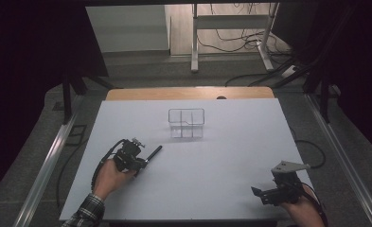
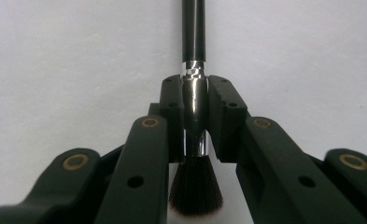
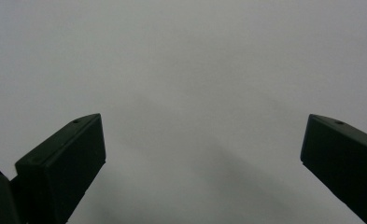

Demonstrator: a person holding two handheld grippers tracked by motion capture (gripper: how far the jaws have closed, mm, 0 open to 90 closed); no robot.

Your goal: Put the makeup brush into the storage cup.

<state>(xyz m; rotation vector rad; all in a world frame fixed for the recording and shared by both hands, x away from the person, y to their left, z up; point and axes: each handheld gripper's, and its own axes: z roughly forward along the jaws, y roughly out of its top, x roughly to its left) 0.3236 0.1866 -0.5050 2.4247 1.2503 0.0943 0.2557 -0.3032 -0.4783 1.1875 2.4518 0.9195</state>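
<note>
A black makeup brush [image 2: 194,37] with a chrome ferrule and dark bristles lies low over the white table [image 1: 221,156]. My left gripper [image 2: 194,100] is shut on the brush's ferrule, bristles toward the camera, handle pointing away. In the high view the left gripper [image 1: 137,163] sits at the table's left, and the brush handle [image 1: 154,153] sticks out up and to the right. My right gripper [image 3: 202,140] stands open with nothing between its jaws; it rests near the front right corner [image 1: 261,194].
A clear plastic organiser [image 1: 186,123] with compartments stands at the table's middle back. A wooden strip [image 1: 188,93] edges the far side. Metal rails run along both sides, with cables and a white frame on the floor beyond.
</note>
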